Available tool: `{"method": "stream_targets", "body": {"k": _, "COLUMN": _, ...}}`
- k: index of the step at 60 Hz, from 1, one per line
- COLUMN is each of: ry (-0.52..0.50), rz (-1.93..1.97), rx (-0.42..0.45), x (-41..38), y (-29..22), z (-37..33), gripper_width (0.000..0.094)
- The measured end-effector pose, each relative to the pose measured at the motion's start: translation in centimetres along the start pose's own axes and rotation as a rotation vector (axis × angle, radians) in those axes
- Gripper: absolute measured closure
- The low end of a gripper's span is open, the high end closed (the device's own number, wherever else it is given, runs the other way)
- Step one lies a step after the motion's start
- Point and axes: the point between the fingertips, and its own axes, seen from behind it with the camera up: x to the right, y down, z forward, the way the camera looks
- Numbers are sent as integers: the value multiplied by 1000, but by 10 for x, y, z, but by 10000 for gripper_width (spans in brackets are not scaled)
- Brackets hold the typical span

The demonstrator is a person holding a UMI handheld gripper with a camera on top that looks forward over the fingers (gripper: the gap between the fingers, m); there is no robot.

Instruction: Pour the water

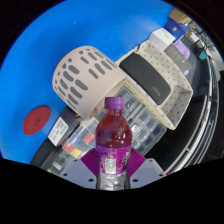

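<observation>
**Q.** What does the tool (112, 180) hold, and how?

**A.** Its two fingers are closed on the lower body of a bottle (112, 138). A magenta pad (92, 161) shows at each side of the bottle, pressed against it. The bottle carries red liquid, a purple label and a purple cap (115, 103).

**Q.** Which way does the bottle lie from the tool?

**A.** Directly ahead, between the fingers. Its long axis runs straight up the view from the fingers, cap farthest from them; a pour would mean tipping that axis over toward a vessel.

**Q.** What lies just beyond the bottle?

**A.** A clear plastic box (150, 125) behind and to one side of it, and small cluttered items (65, 135) at the other side, too small to identify. No cup can be made out among them.

**Q.** And farther off?

**A.** A beige slotted basket (88, 75), tilted in the view, beside a cream appliance with a dark top (155, 80). Behind everything is a blue surface (40, 50) bearing a red disc (38, 118).

**Q.** How far along is the task?

**A.** Judged early: the cap appears on, so opening likely precedes pouring.
</observation>
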Motion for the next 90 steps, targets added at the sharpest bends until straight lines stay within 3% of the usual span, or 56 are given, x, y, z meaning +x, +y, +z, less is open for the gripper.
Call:
{"method": "stream_targets", "body": {"k": 13, "ry": 8, "rz": 241, "rx": -14, "x": 4, "y": 16, "z": -2, "gripper_width": 604}}
{"method": "stream_targets", "body": {"k": 24, "ry": -90, "rz": 1008, "rx": -42, "x": -13, "y": 29, "z": -16, "gripper_width": 603}}
{"method": "stream_targets", "body": {"k": 33, "ry": -98, "rz": 1570, "rx": -5, "x": -5, "y": 40, "z": -20, "gripper_width": 602}}
{"method": "stream_targets", "body": {"k": 43, "ry": -186, "rz": 2043, "rx": 36, "x": -23, "y": 36, "z": -16, "gripper_width": 600}}
{"method": "stream_targets", "body": {"k": 49, "ry": -238, "rz": 2182, "rx": 68, "x": -41, "y": 29, "z": -10, "gripper_width": 601}}
{"method": "stream_targets", "body": {"k": 60, "ry": -289, "rz": 2249, "rx": 36, "x": -76, "y": 2, "z": -3, "gripper_width": 601}}
{"method": "stream_targets", "body": {"k": 62, "ry": -237, "rz": 2250, "rx": 56, "x": -71, "y": 4, "z": -3, "gripper_width": 600}}
{"method": "stream_targets", "body": {"k": 68, "ry": -220, "rz": 2237, "rx": 63, "x": -71, "y": 4, "z": -7, "gripper_width": 597}}
{"method": "stream_targets", "body": {"k": 81, "ry": -225, "rz": 2269, "rx": 45, "x": -74, "y": 7, "z": -9, "gripper_width": 421}}
{"method": "stream_targets", "body": {"k": 87, "ry": -277, "rz": 2267, "rx": -23, "x": -85, "y": 5, "z": -19, "gripper_width": 158}}
{"method": "stream_targets", "body": {"k": 90, "ry": -270, "rz": 2271, "rx": -38, "x": -85, "y": 8, "z": -28, "gripper_width": 129}}
